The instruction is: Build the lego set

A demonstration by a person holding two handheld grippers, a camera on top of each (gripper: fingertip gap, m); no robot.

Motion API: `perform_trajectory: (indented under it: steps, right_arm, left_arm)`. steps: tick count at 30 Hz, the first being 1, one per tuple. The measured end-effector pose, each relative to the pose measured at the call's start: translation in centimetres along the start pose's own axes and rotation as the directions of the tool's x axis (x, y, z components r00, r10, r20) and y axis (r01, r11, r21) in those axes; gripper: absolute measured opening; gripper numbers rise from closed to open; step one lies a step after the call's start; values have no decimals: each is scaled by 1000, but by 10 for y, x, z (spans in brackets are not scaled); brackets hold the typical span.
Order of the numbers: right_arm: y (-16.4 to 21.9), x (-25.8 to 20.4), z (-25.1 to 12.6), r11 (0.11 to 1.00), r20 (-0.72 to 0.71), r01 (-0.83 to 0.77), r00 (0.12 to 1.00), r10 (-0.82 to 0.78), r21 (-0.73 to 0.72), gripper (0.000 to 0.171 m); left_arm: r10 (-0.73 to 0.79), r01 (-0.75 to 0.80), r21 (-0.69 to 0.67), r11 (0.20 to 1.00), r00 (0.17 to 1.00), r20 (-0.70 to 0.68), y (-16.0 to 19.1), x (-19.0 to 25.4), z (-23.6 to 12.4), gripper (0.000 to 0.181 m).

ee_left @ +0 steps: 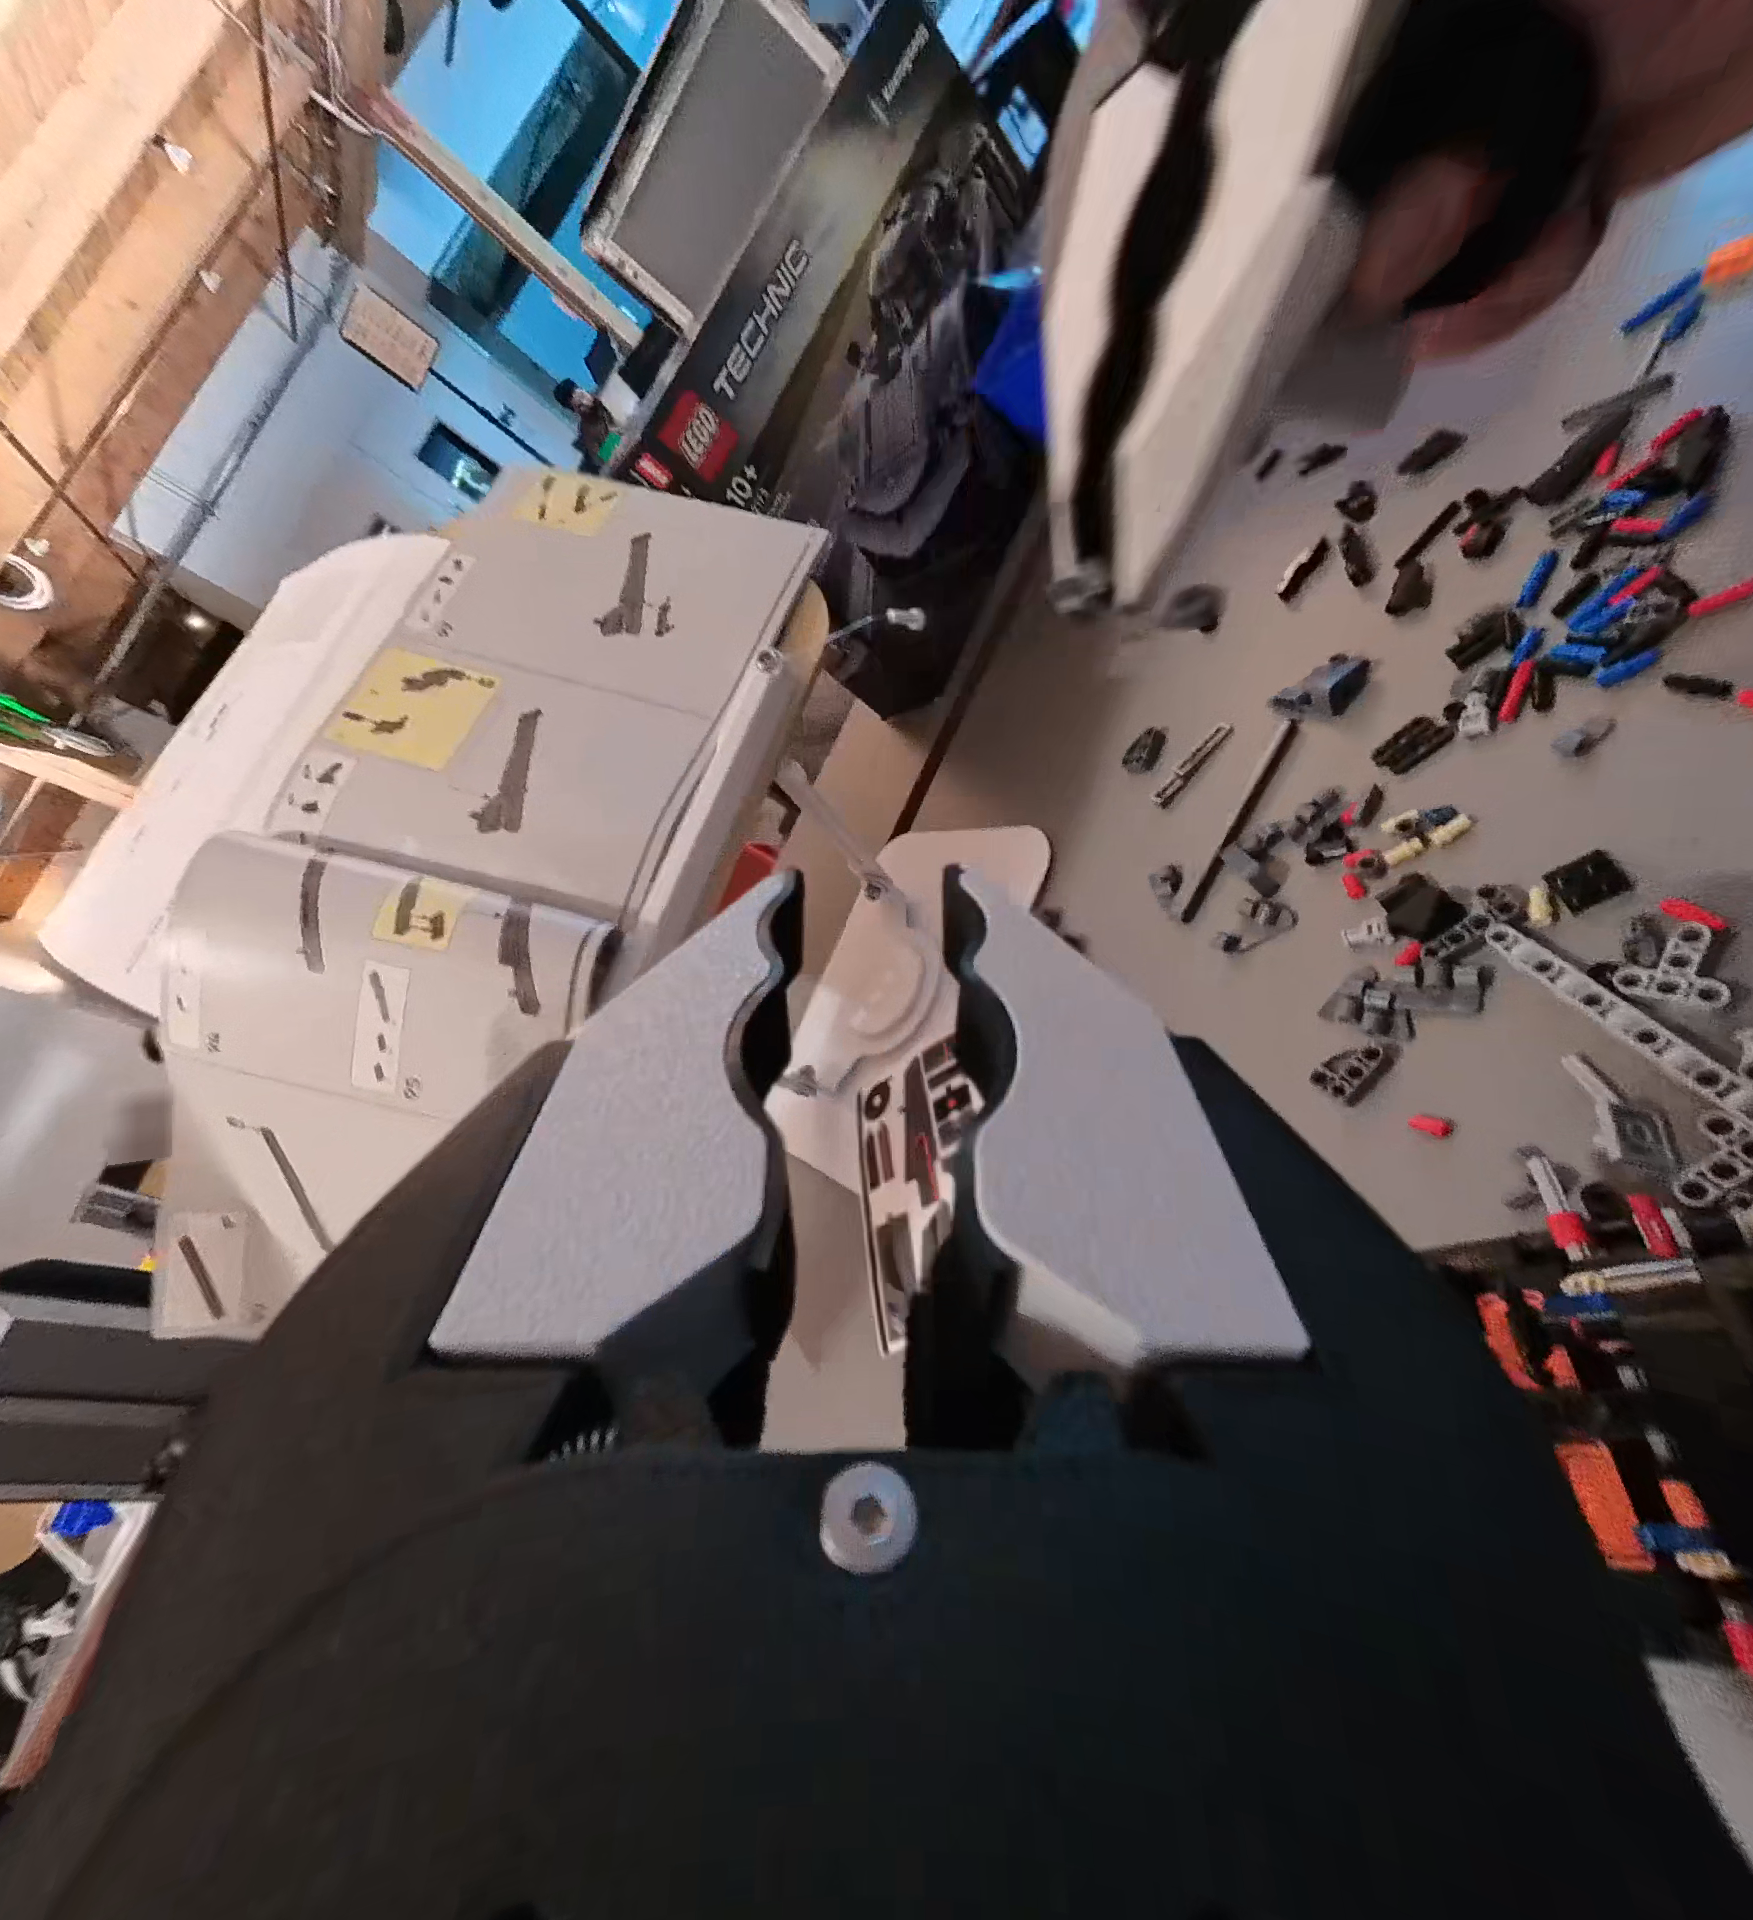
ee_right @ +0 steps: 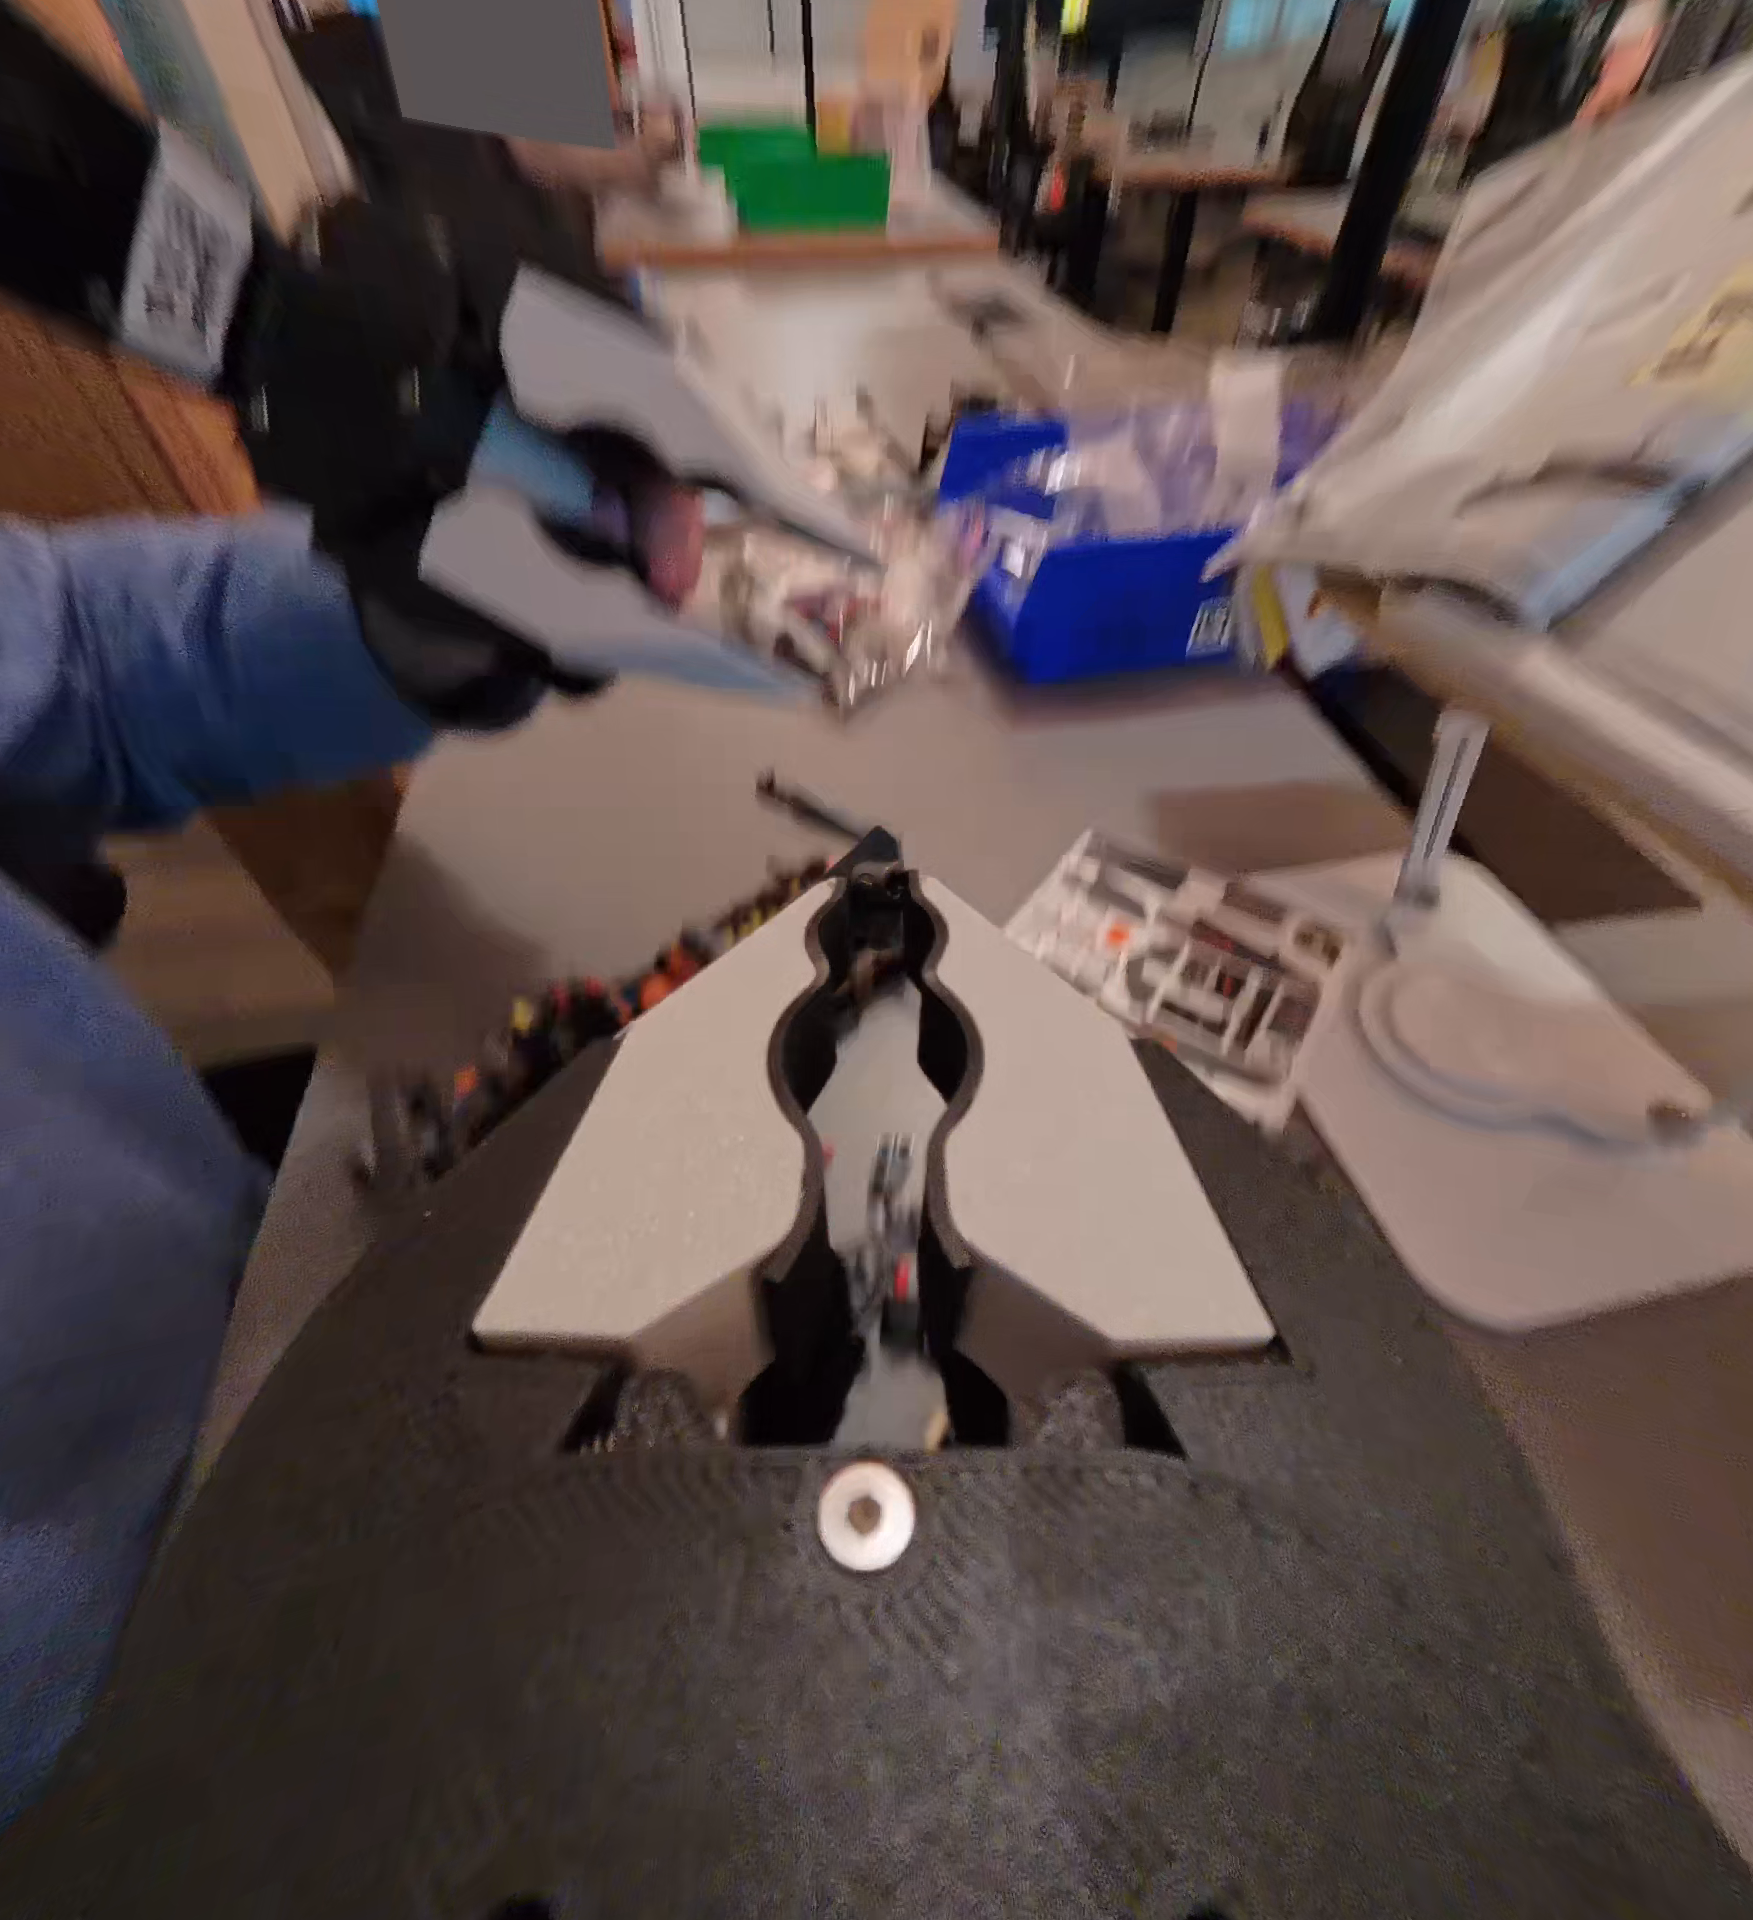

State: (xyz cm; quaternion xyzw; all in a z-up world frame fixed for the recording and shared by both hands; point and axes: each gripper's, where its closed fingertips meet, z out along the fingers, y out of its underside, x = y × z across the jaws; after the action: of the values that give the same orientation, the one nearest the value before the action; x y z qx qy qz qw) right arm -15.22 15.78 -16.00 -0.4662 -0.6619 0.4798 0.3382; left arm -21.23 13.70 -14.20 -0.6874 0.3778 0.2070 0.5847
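Observation:
My left gripper is open and empty, and it is held above the table edge. Past its tips lies a sticker sheet. Loose Lego pieces, black, blue, red and grey, are scattered over the grey table. A partly built model lies at the lower right. My right gripper is shut on a small black Lego piece at its tips. It also shows blurred in the left wrist view, above the table. The model's row of coloured pieces lies left of the right fingers.
An open instruction booklet rests on a white stand with a flat base. The set's dark box stands behind it. A blue bin with clear bags sits at the far end. My left gripper and a blue sleeve are at the left. My right fingertips sit around 7 centimeters from my left ones. From either gripper's tips it is about 20 centimeters to the partly built model.

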Motion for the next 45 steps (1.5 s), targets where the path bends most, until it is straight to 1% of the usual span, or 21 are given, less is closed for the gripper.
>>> perform_trajectory:
  steps: [2, 4, 6, 8, 11, 13, 19, 24, 27, 29, 32, 40, 43, 45]
  right_arm:
    - [43, -11, -12, 989, -8, -4, 1000, 3, -151, 6]
    - [84, -28, -22, 962, 10, -39, 999, 43, -269, 6]
    - [122, -40, -32, 924, -10, -55, 998, 55, -378, 6]
    - [159, -51, -38, 868, -18, -43, 999, 39, -494, 7]
    - [196, -68, -38, 797, 6, -13, 1000, 20, -604, 7]
    - [207, -74, -35, 765, 26, 19, 1000, -3, -644, 7]
    - [210, -73, -26, 751, 35, 36, 999, -17, -660, 8]
    - [206, -76, -23, 772, 42, 3, 999, 30, -636, 19]
    - [203, -71, -24, 782, 38, 15, 999, 10, -623, 12]
    - [200, -68, -24, 792, 33, 39, 999, -24, -609, 0]
    - [194, -63, -23, 811, 16, 50, 999, -50, -583, 0]
    - [190, -62, -24, 834, -5, -10, 1000, 9, -551, 1]
    - [185, -57, -25, 847, -31, -9, 999, -9, -531, 0]
    - [182, -59, -27, 855, -27, -19, 1000, 6, -518, 0]
  left_arm:
    - [-8, 7, -23, 1000, 999, -32, 11, 9, -1, 22]
    - [-21, 18, -44, 999, 998, -61, 21, 19, 0, 21]
    - [-34, 28, -58, 998, 994, -105, 28, 32, 3, 21]
    - [-34, 24, -78, 997, 991, -132, 34, 43, 6, 21]
    - [11, -29, -120, 992, 989, -145, 43, 53, 11, 21]
    - [25, -46, -132, 990, 987, -158, 46, 59, 14, 21]
    - [9, -33, -142, 989, 987, -161, 51, 59, 13, 22]
    - [-11, -14, -161, 987, 987, -157, 60, 55, 12, 22]
    - [-19, -6, -166, 986, 989, -150, 63, 52, 11, 22]
    - [-24, 0, -167, 986, 989, -143, 65, 50, 12, 22]
    - [-31, 7, -171, 985, 990, -139, 69, 50, 12, 22]
    - [-43, 18, -185, 983, 991, -128, 78, 48, 8, 21]
    - [-56, 33, -189, 981, 991, -118, 82, 46, 4, 21]
    - [-67, 45, -191, 981, 992, -111, 85, 45, 2, 21]
